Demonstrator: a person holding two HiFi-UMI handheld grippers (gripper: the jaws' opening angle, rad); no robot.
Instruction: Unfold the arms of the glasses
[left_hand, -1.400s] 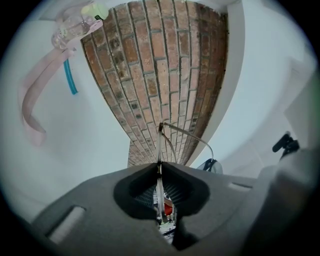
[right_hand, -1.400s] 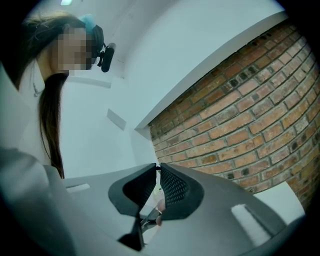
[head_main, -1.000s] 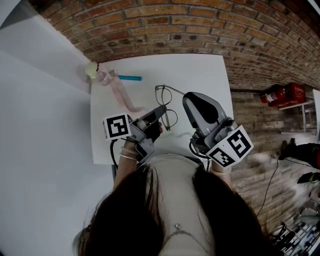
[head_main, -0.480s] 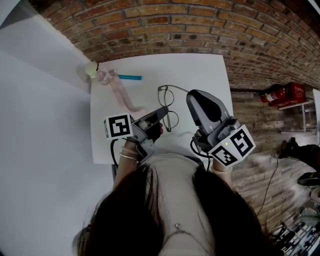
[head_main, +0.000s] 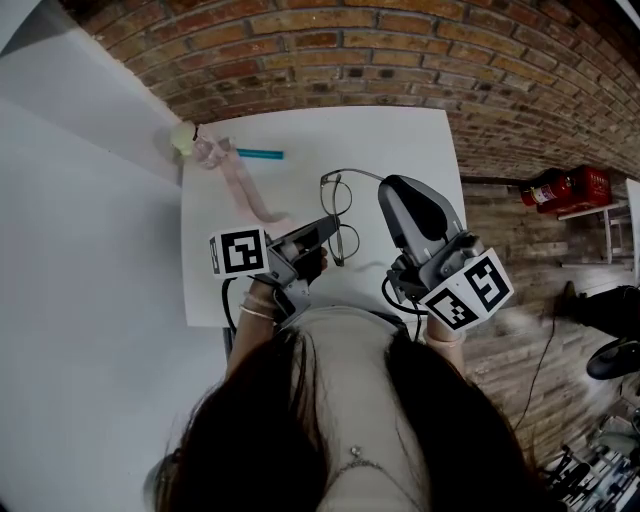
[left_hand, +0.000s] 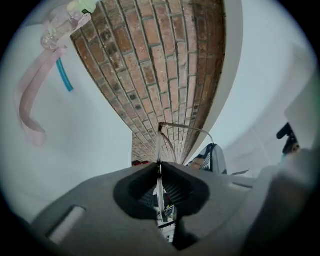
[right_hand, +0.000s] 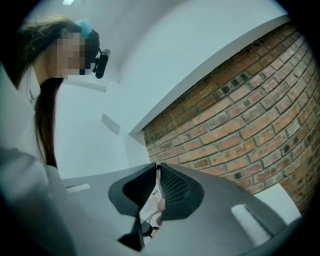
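The glasses (head_main: 338, 196) have a thin, shiny metal wire frame and clear, glossy lenses. The left gripper (left_hand: 159, 167) and right gripper (right_hand: 156, 167) are smooth matt grey plastic with ribbed black jaws. The table (head_main: 410, 140) is smooth matt white. The brick wall (head_main: 400, 50) along the top is rough.

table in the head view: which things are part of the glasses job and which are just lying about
In the job: glasses; left tongs, shut on them; right tongs, shut, close beside them.

Just lying about: pink strap; blue stick; yellow-green ball.
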